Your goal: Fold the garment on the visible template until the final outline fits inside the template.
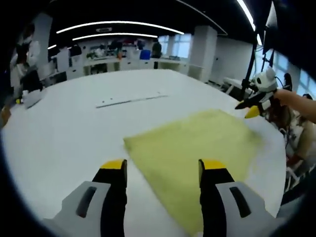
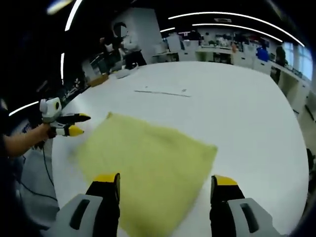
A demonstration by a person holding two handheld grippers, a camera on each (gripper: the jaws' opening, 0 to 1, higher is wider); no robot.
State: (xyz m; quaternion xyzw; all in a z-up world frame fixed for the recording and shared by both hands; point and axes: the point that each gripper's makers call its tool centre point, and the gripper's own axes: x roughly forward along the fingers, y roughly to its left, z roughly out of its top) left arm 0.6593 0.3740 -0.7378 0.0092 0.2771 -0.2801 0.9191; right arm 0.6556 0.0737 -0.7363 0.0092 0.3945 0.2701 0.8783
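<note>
Garment (image 1: 197, 153), yellow-green, lies flat in a folded rectangle on the white surface (image 1: 74, 128). In the left gripper view we see the left claw (image 1: 164, 170) released, jaws wide apart above the garment's near corner, and the right claw (image 1: 253, 104) at 2 o'clock off the cloth, held by a hand. In the right gripper view the right claw (image 2: 165, 185) is released over the garment (image 2: 148, 168); the left claw (image 2: 74, 123) sits at 9 o'clock. A thin strip (image 1: 131, 100) lies beyond.
</note>
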